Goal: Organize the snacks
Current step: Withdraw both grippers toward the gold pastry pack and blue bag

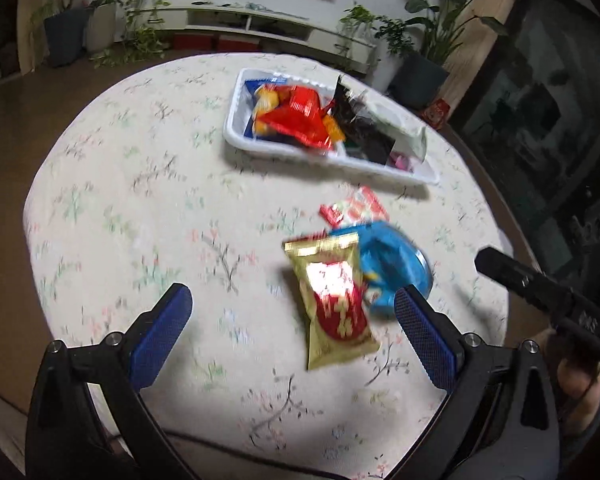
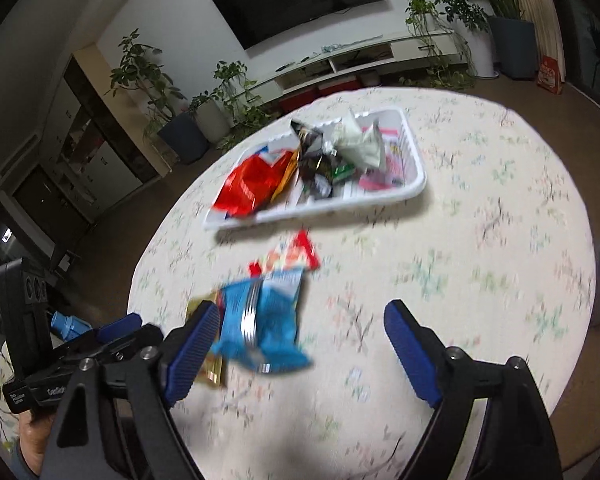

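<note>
A round table (image 1: 120,208) with a flowered cloth fills both views. On its far side stands a white tray (image 1: 236,136), and inside it lie several snacks: a red bag (image 1: 300,120), a black bag (image 1: 364,132) and a pale green-white bag (image 1: 404,124), which partly cover each other.

Nearer to the cameras, three packets lie on the cloth, outside the tray. A gold packet (image 1: 336,300) with a red panel lies flat. A blue packet (image 1: 392,264) is just beside it and seems to overlap its edge. A small red and white packet (image 1: 356,210) lies between these two and the tray.

The left gripper (image 1: 292,320) has its jaws wide apart and holds nothing. The gold packet lies on the cloth between its fingers, closer to the right one, and the pads do not touch it.

The right gripper (image 2: 300,344) also stands wide and empty. The blue packet (image 2: 260,320) lies between its fingers, close to the left pad (image 2: 192,348). If it touches the pad, I cannot tell, because the picture is blurred.
</note>
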{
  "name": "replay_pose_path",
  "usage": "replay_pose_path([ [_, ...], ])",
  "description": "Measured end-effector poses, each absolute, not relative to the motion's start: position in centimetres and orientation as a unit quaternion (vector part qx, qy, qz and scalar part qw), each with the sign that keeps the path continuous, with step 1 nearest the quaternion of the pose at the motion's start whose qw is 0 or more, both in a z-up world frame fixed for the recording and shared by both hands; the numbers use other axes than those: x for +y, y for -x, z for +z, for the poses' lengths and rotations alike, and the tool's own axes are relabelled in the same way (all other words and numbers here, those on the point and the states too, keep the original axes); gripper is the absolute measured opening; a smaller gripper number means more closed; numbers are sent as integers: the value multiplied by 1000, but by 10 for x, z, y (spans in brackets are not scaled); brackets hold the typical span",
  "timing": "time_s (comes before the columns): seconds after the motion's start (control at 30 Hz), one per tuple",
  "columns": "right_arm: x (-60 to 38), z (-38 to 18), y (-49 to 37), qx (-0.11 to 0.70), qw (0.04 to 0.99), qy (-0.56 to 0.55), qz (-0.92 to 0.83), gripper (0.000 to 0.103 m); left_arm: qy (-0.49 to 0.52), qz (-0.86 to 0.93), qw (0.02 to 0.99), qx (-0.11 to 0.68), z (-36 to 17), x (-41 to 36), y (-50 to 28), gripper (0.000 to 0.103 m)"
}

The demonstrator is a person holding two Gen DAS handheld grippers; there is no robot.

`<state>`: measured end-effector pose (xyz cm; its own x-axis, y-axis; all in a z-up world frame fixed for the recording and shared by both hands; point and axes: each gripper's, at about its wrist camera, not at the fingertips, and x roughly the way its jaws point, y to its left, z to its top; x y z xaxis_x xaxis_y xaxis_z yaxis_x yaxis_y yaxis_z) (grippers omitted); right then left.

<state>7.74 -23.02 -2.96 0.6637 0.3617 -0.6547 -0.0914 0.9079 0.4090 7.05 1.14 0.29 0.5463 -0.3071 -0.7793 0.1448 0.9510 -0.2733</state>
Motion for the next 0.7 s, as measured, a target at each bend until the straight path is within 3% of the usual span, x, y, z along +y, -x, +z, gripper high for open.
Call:
replay_pose_path([
  [0.47,-222,-45,-67,404,894,-157,115,87,30,-100,872,478,-20,-17,-92,102],
  [0.57,-220,-45,-68,403,895,-150,118,87,33,-101,867,487,-27,-17,-102,87],
  [0.63,-219,-45,-68,404,895,-148,119,87,42,-104,863,492,-31,-15,-107,68],
  [0.7,-219,-46,-68,404,895,-149,120,87,39,-102,864,492,-33,-14,-109,62],
])
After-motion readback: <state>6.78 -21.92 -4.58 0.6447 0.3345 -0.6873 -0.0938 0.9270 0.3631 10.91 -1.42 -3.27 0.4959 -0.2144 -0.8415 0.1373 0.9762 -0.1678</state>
